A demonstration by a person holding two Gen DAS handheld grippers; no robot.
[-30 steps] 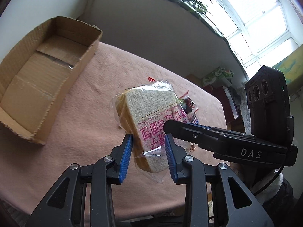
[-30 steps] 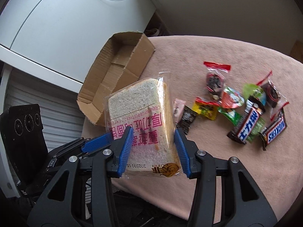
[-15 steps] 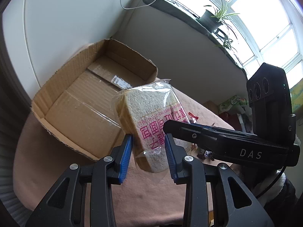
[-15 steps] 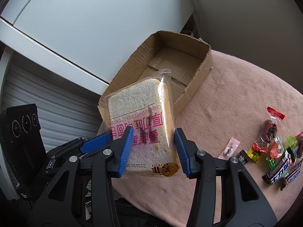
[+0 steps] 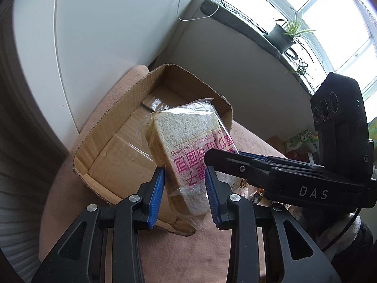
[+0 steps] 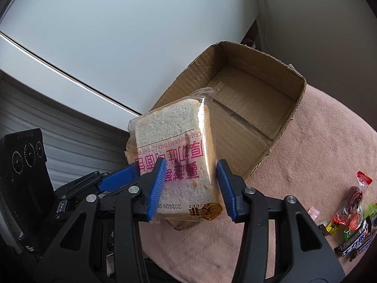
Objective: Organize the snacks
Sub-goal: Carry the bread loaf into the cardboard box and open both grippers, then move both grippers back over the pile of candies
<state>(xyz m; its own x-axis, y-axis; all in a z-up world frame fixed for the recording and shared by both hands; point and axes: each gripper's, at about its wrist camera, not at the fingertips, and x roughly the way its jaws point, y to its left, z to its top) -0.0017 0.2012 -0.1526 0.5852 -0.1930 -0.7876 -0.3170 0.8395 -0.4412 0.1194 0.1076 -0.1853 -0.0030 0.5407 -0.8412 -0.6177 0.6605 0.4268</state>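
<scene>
Two claws hold one bread packet | left wrist view: left claw (image 5: 185, 195) closed on bread packet (image 5: 188, 146), raised above cardboard box (image 5: 122, 151) on pink table (image 5: 207, 254); right claw (image 5: 209, 156) grips its far side | right wrist view: right claw (image 6: 189, 188) pinches bread packet (image 6: 176, 151) over cardboard box (image 6: 249, 108); candy pile (image 6: 348, 224) well apart
</scene>
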